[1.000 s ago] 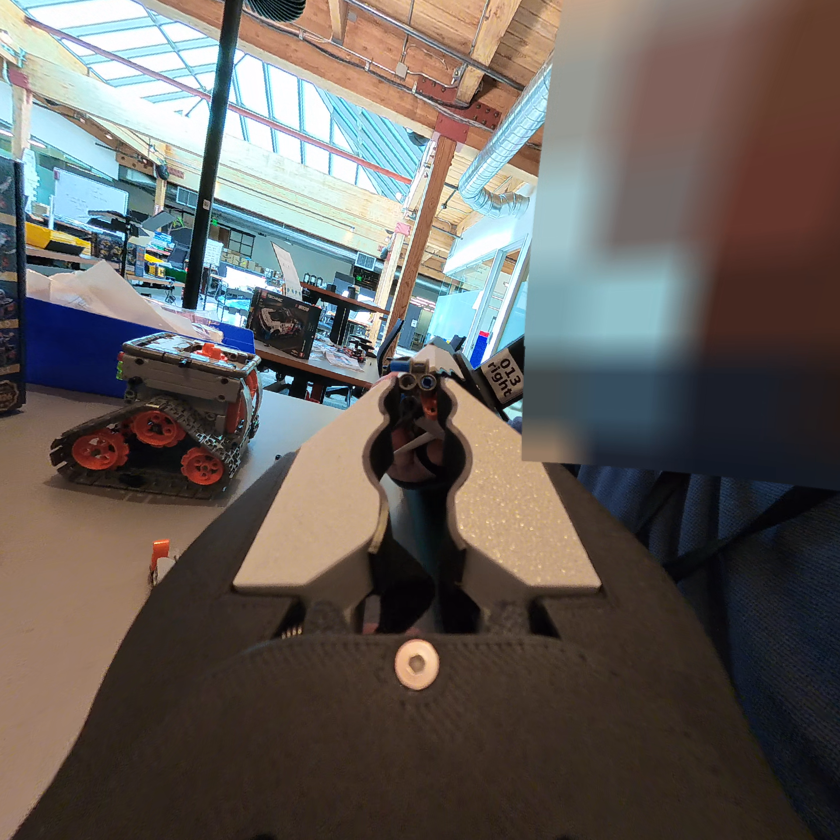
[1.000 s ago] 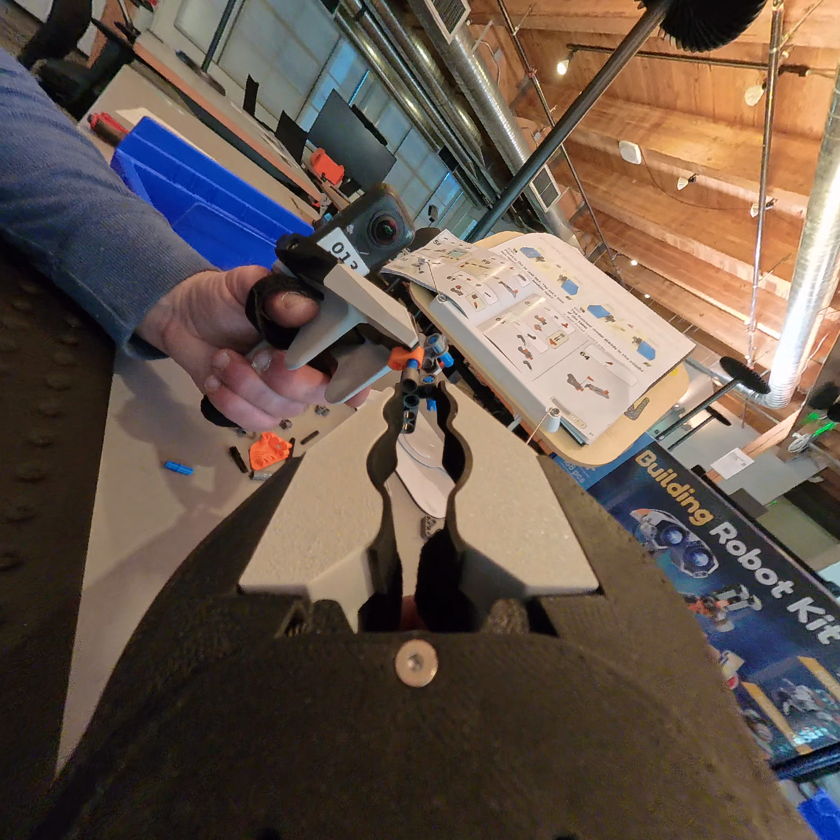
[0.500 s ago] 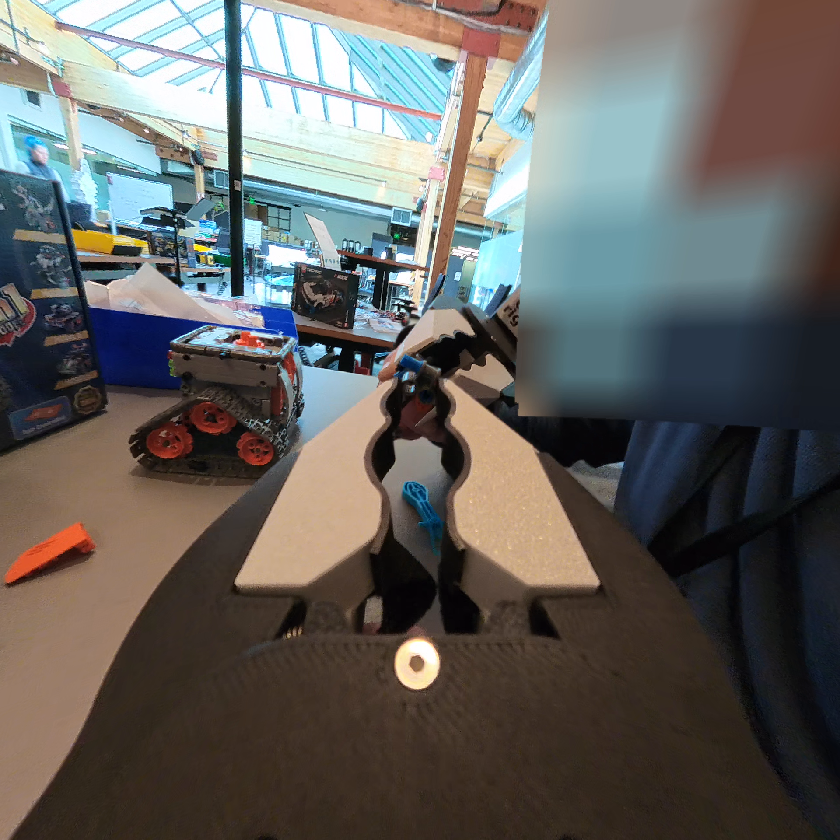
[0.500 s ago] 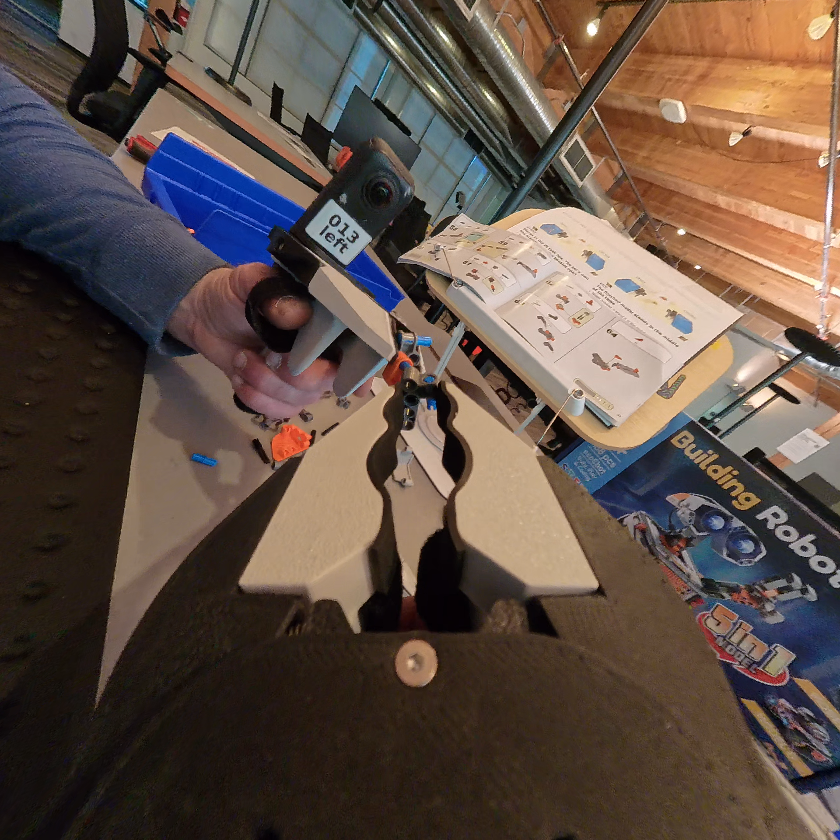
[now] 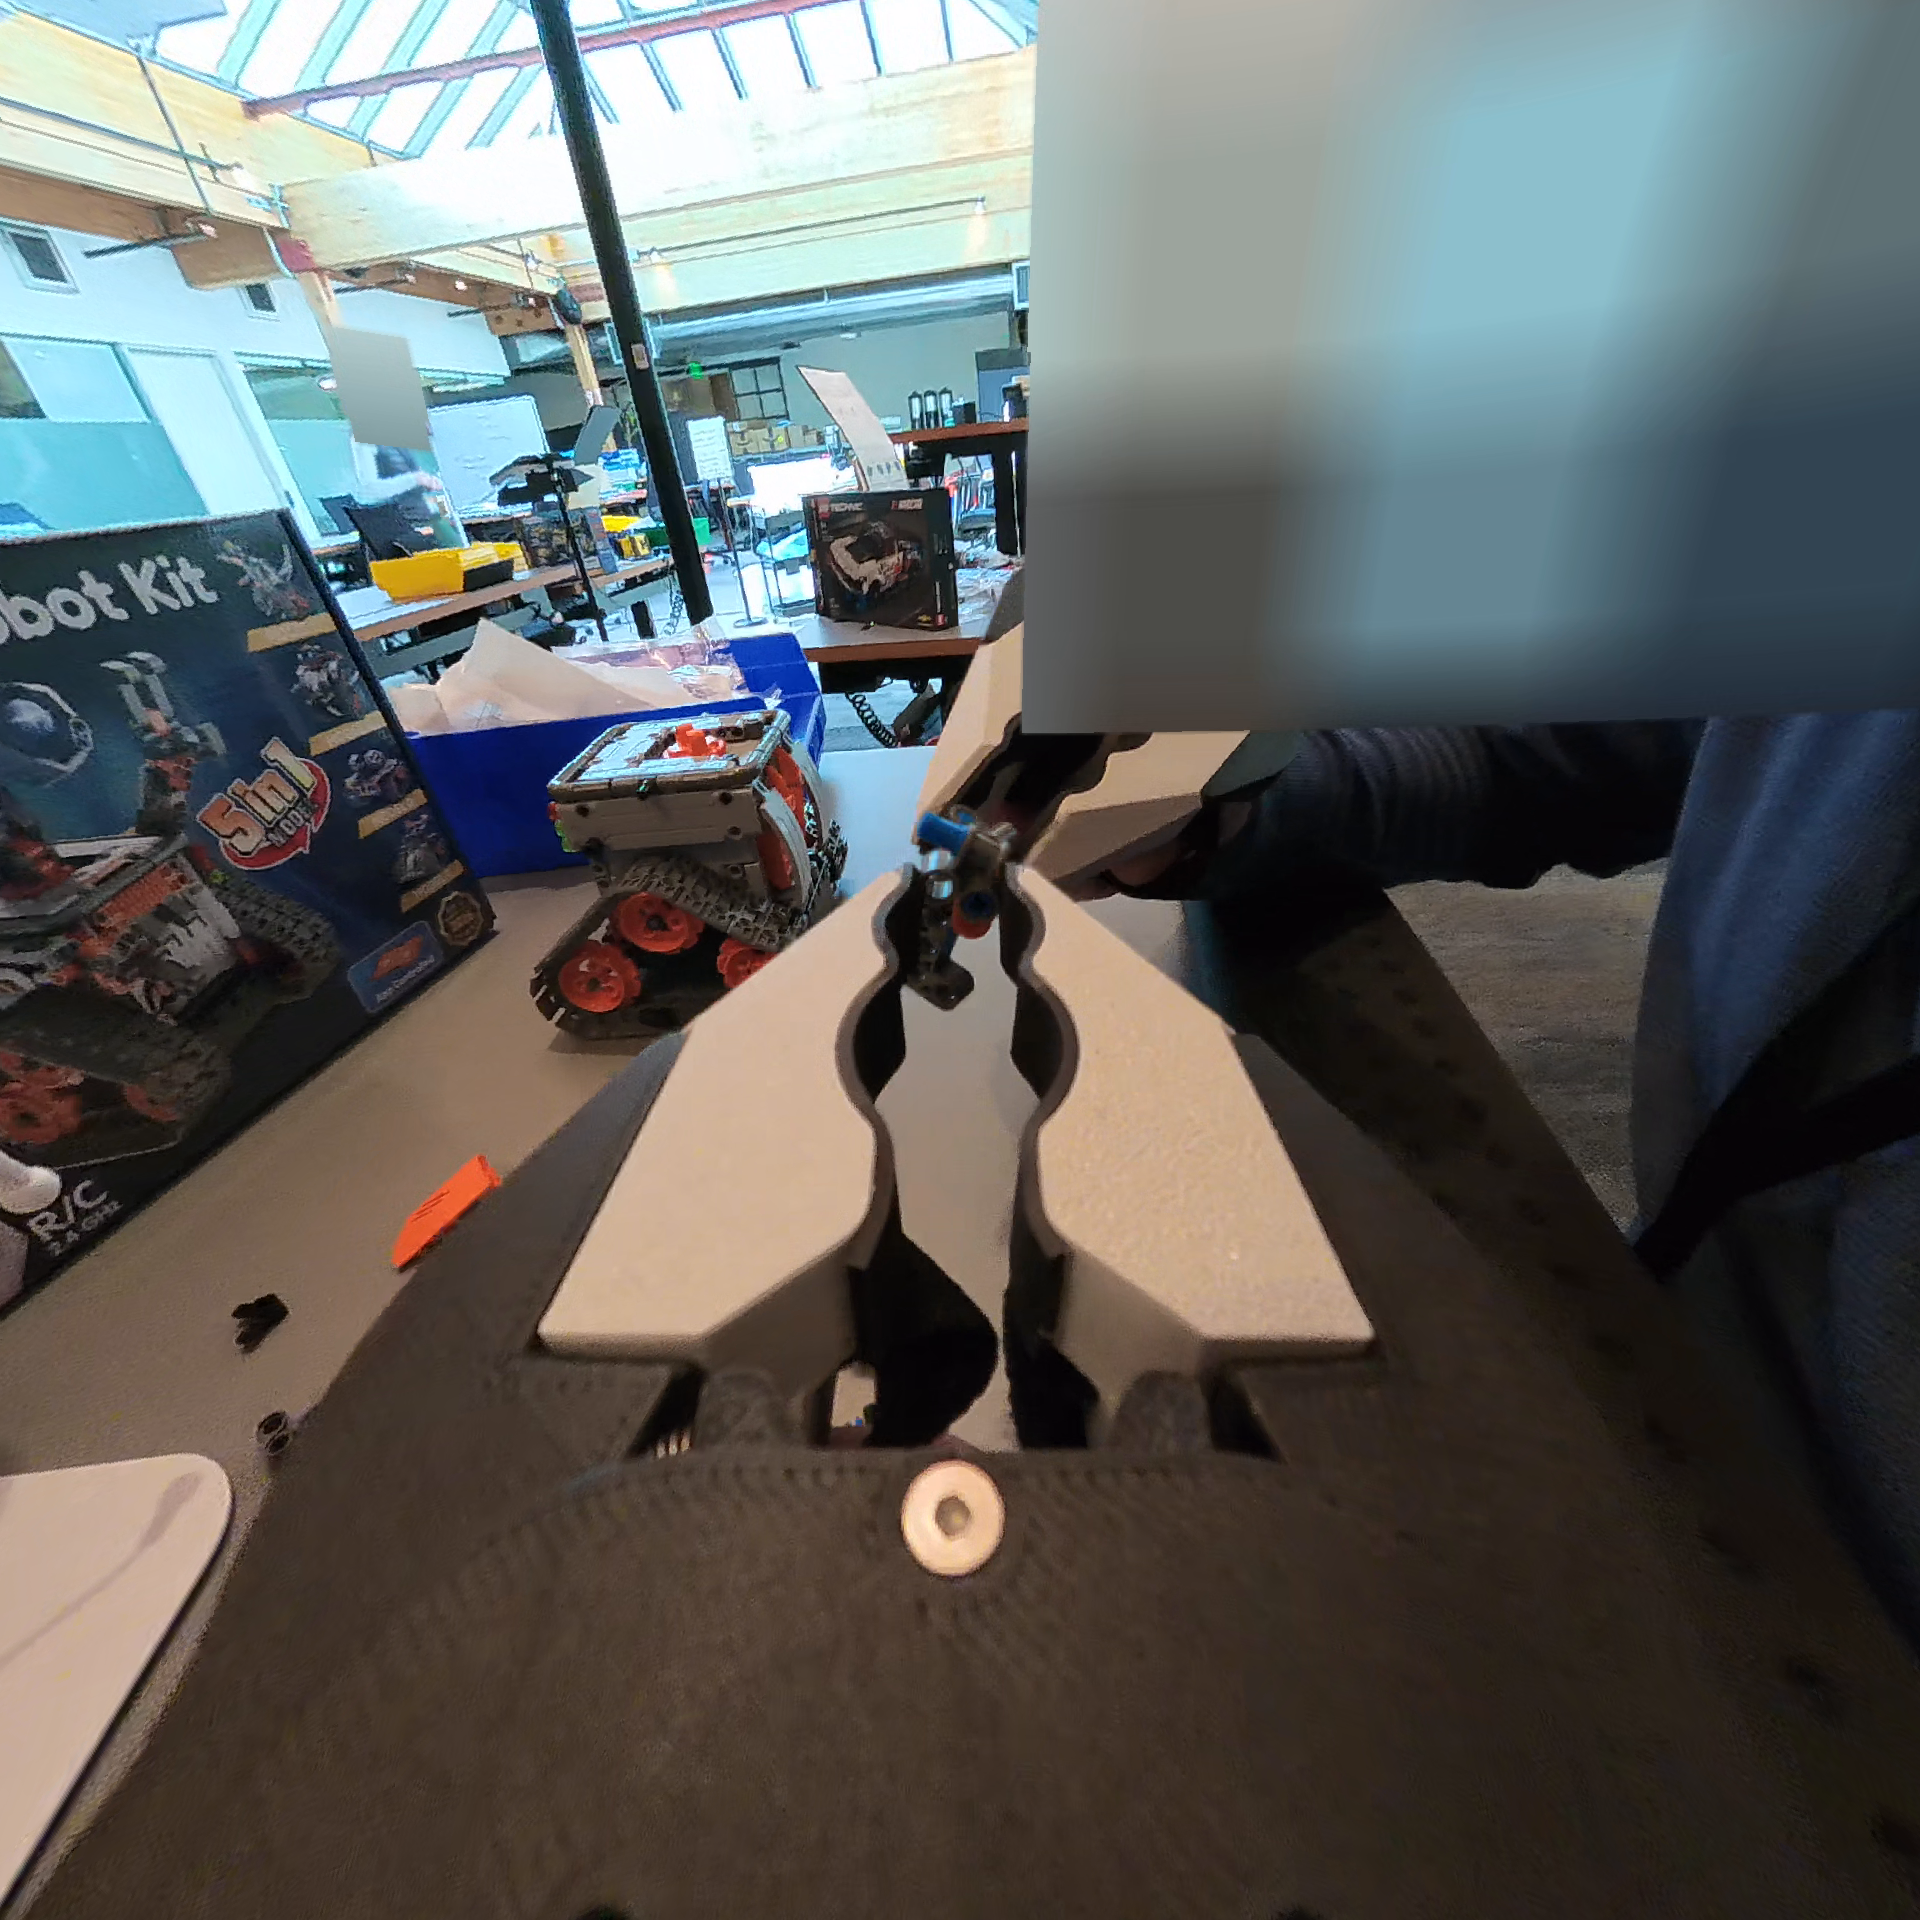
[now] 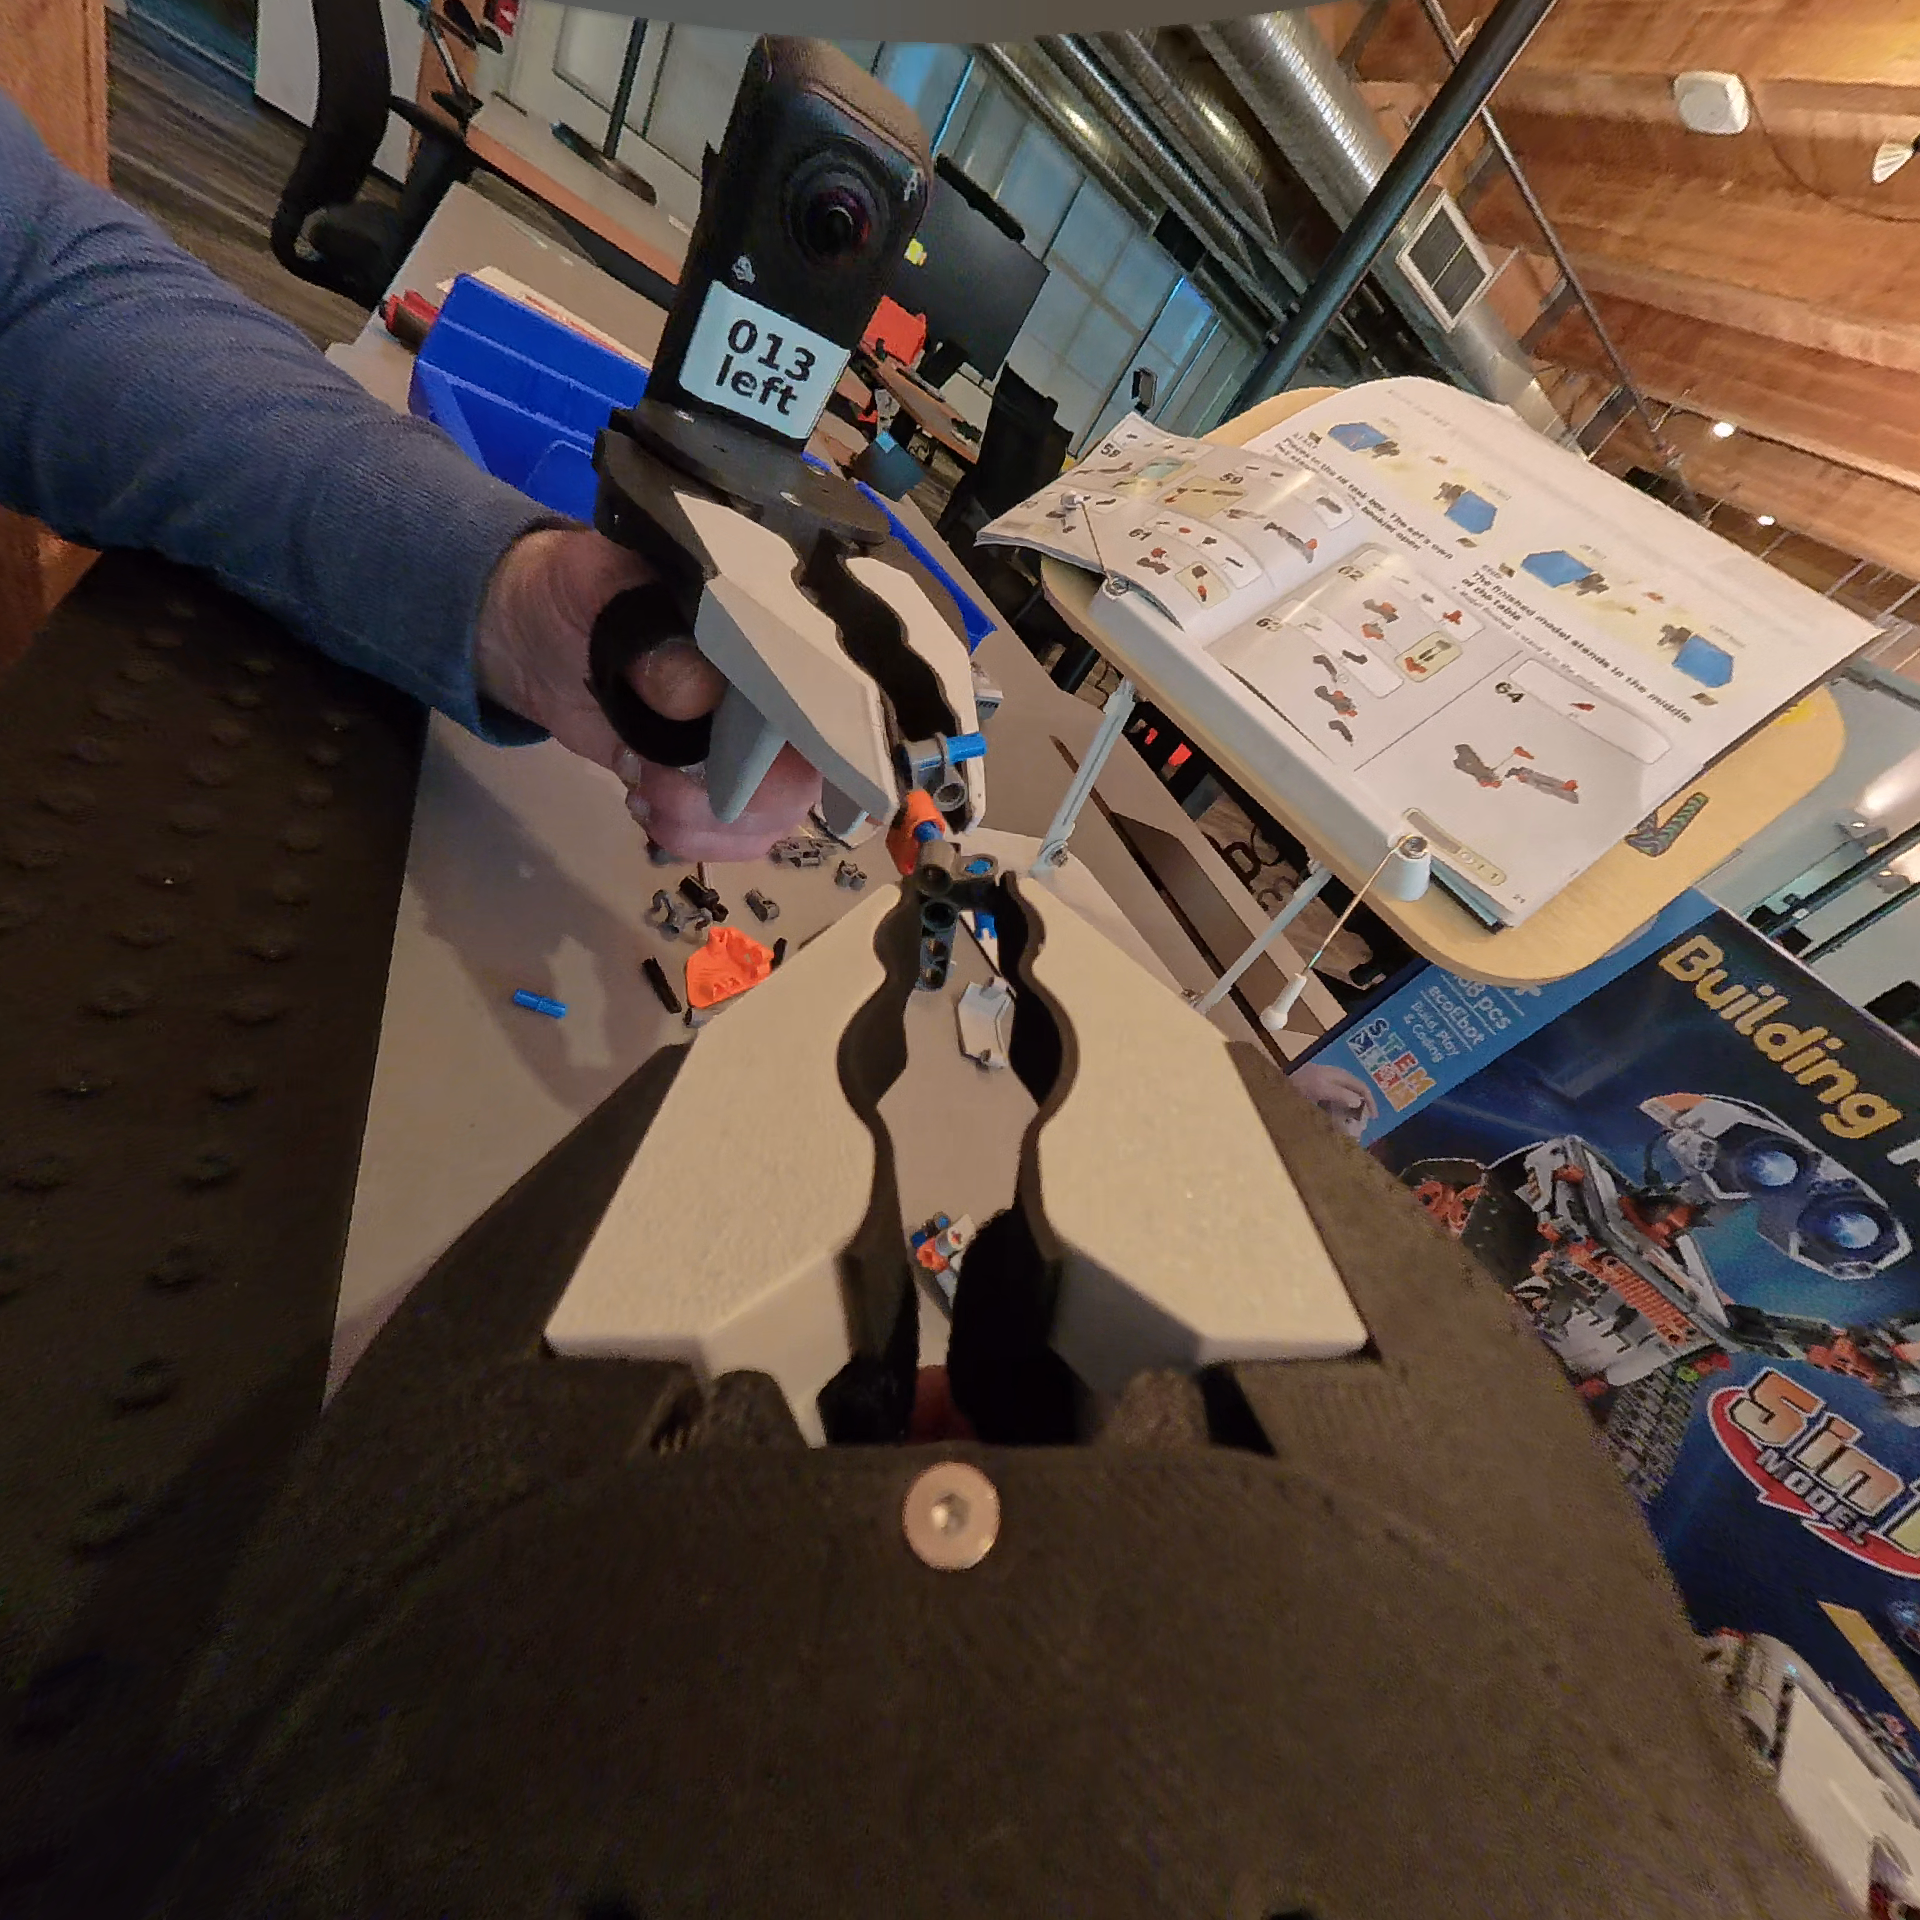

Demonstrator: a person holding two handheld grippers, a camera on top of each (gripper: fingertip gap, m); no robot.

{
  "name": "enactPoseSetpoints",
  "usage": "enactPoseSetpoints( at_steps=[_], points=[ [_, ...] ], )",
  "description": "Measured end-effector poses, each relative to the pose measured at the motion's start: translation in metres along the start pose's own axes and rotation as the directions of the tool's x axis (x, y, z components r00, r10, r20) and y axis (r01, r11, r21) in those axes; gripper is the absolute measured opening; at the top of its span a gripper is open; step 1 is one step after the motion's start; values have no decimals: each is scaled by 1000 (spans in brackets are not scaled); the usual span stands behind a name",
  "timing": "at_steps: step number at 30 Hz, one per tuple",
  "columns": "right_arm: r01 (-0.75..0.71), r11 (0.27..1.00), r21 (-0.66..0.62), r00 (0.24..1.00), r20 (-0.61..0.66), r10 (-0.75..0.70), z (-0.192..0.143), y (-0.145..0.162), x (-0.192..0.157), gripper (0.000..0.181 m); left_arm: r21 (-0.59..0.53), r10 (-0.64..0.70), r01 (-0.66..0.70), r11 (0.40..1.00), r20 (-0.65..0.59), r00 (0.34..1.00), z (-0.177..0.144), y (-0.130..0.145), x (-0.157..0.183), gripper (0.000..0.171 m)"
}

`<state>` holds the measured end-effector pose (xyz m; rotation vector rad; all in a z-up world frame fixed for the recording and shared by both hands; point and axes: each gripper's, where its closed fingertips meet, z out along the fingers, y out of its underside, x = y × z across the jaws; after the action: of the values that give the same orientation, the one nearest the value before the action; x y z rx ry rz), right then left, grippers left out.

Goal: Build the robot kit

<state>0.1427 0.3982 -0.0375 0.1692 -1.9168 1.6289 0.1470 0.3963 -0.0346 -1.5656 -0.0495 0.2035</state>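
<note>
My left gripper (image 5: 956, 883) is shut on a small brick assembly (image 5: 940, 935): a dark holed beam with blue pins. My right gripper (image 6: 951, 899) is shut on a black holed beam (image 6: 935, 935) with a blue pin. The two grippers meet tip to tip above the table. In the right wrist view the left gripper (image 6: 925, 790), held by a hand (image 6: 561, 644) in a blue sleeve, carries grey, blue and orange parts that touch the black beam. In the left wrist view the right gripper (image 5: 997, 810) comes in from the upper right. Whether the parts are joined is hidden.
A tracked brick vehicle (image 5: 686, 862) stands on the grey table (image 5: 312, 1143) before a blue bin (image 5: 623, 748). A kit box (image 5: 208, 831) stands left. An open instruction booklet (image 6: 1455, 623) rests on a stand. Loose parts, an orange piece (image 6: 722, 966) and a blue pin (image 6: 540, 1003) lie below the grippers. My two grippers' fingertips are within a few centimetres of each other.
The left wrist view has swung left and down, bringing the kit box into view. In the right wrist view the left gripper has come closer and more upright. Both grippers stay shut on their parts.
</note>
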Motion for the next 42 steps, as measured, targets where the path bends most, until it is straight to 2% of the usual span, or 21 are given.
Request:
enactPoseSetpoints(
  at_steps=[4, 9, 15, 21, 26, 30, 38, 42],
  points=[
    [2, 1000, -7, 1000, 17, -2, 1, 2, -2, 12, -6, -28, 28, 1000, -21, 999, -1, 3, 1, 13],
    [-32, 999, 33, 997, 68, 30, -1, -3, -8, 12, 32, -144, 149, 988, -137, 980, -3, 1, 8, 12],
    [-70, 996, 56, 991, 119, 63, -3, -5, -12, 12, 38, -231, 245, 969, -219, 948, -3, -1, 13, 12],
    [-141, 988, 61, 981, 141, 131, -2, -5, -12, 12, 70, -254, 277, 958, -232, 939, -2, -5, 14, 12],
    [-141, 987, 75, 983, 125, 131, -2, -7, -11, 12, 92, -281, 310, 946, -237, 930, -2, -6, 14, 11],
    [-153, 983, 104, 980, 141, 138, -3, -10, -12, 12, 111, -329, 370, 923, -274, 904, -2, -9, 16, 12],
    [-298, 939, 170, 942, 213, 260, -4, -19, -11, 11, 167, -388, 458, 873, -332, 860, -2, -19, 19, 12],
    [-318, 926, 203, 937, 217, 274, -5, -25, -10, 11, 191, -407, 492, 849, -355, 841, -3, -24, 20, 12]
  ],
)
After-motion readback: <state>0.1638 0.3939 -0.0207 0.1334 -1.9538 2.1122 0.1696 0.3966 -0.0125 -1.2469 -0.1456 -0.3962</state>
